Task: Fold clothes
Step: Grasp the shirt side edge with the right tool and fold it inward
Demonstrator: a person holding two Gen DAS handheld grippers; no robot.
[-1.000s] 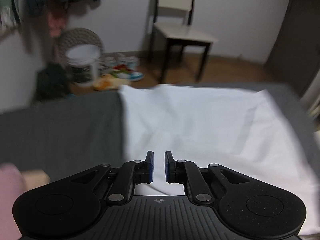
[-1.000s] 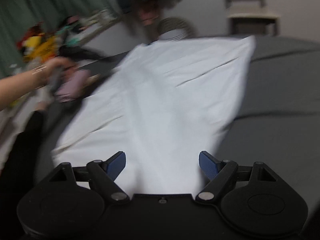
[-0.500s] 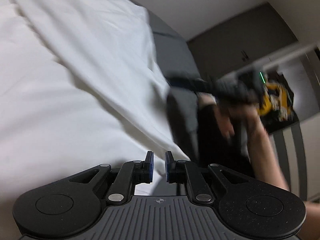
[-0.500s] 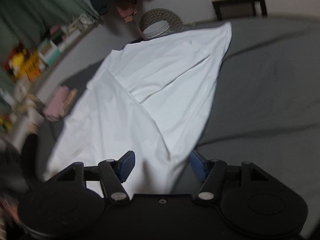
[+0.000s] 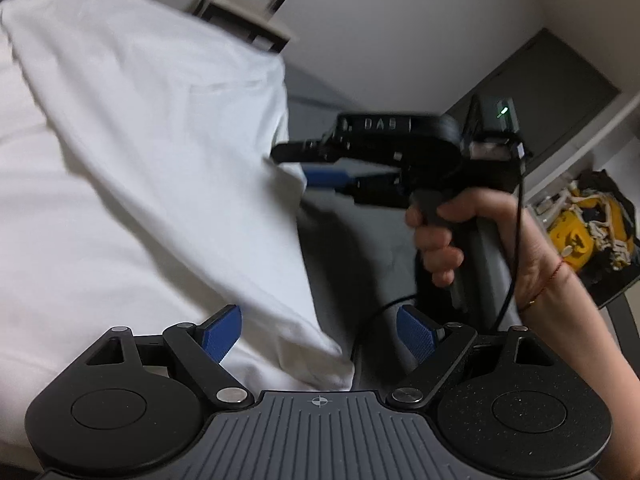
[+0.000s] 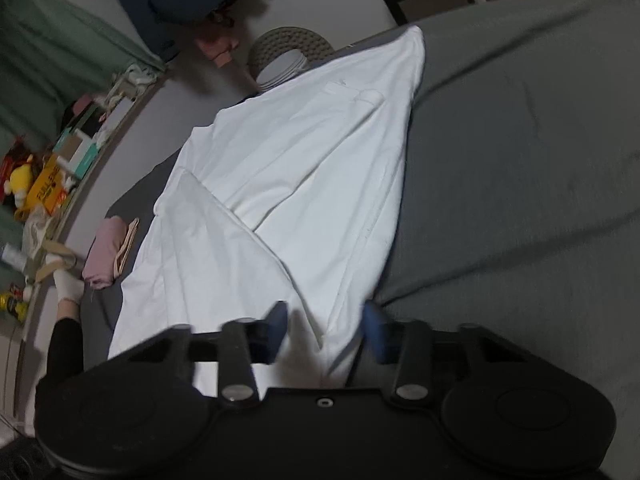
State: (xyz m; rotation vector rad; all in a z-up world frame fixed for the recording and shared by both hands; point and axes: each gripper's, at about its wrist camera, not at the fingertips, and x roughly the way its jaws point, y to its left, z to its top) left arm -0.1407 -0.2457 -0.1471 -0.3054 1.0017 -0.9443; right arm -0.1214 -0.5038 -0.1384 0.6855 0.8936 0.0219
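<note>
Left tool point(image 5: 319, 334) stands wide over the shirt's near edge, holding nothing; right tool point(image 6: 325, 330) is part-open w/ a ridge of cloth running up between its fingers, prob. lined up to pinch, though no grip shows. Largest first: grey bed point(image 6: 520, 160) carries the white shirt point(image 6: 288, 184), spread flat w/ one side panel laid diagonally over the body, so a fold seems under way; pink folded pile point(image 6: 102, 250) sits just beside it near the bed's edge. Vs 0.5 s ago: left tool was nearly closed, now wide; right tool has narrowed & come nearer the shirt.
</note>
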